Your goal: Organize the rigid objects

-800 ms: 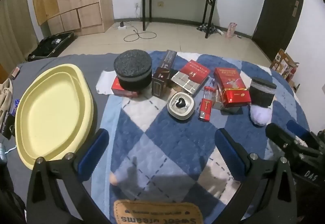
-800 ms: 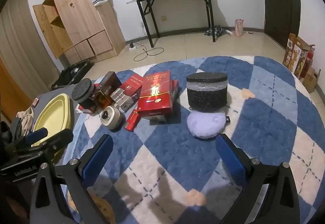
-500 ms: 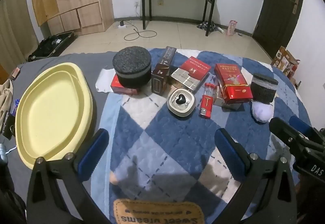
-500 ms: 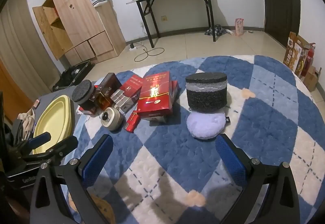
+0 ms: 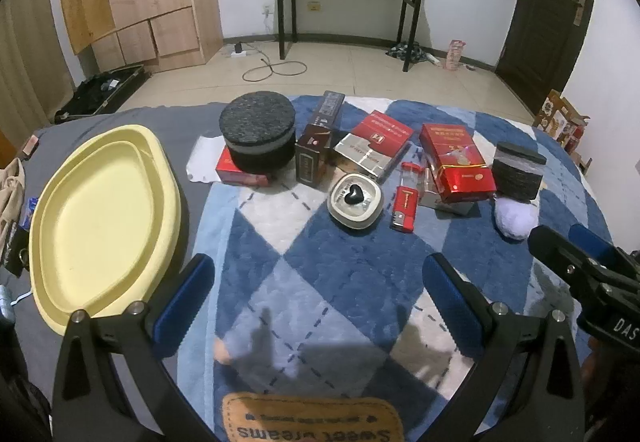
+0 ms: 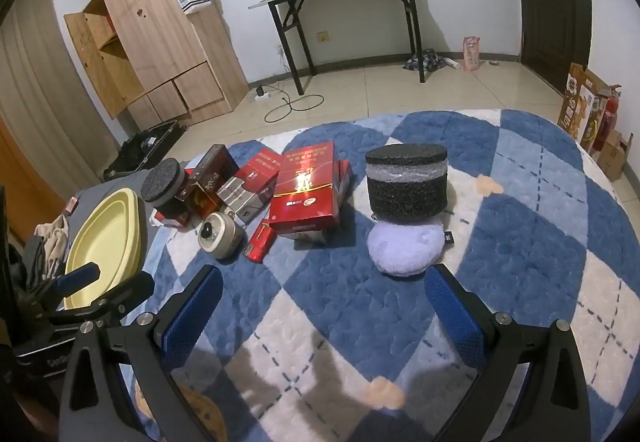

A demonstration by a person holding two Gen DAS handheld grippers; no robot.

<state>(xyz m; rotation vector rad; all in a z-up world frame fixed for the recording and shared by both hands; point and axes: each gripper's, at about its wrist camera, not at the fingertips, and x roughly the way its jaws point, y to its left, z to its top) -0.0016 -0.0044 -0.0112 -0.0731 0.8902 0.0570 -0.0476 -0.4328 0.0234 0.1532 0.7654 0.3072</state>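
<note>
red box [image 5: 240,170] half under foam cylinder [image 5: 258,137]

I see an empty yellow tray [image 5: 100,217] at left on the bed, red boxes [image 5: 456,161], a brown box [image 5: 316,153], two black foam cylinders [image 5: 258,137], a round tin [image 5: 354,201], a red lighter [image 5: 406,201], clustered on the blue quilt [image 5: 320,282].

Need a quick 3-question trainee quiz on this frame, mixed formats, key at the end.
1. True or false: the yellow tray already holds a red box.
2. Multiple choice: what lies right in front of the smaller black foam cylinder? A) lavender plush pad B) round tin C) red lighter
3. Fill in: the left gripper and right gripper both hang over the blue checked blanket with jaws ____ and nothing between them.

Key: 1 false; 2 A, the lavender plush pad touches its base; 3 open.
</note>
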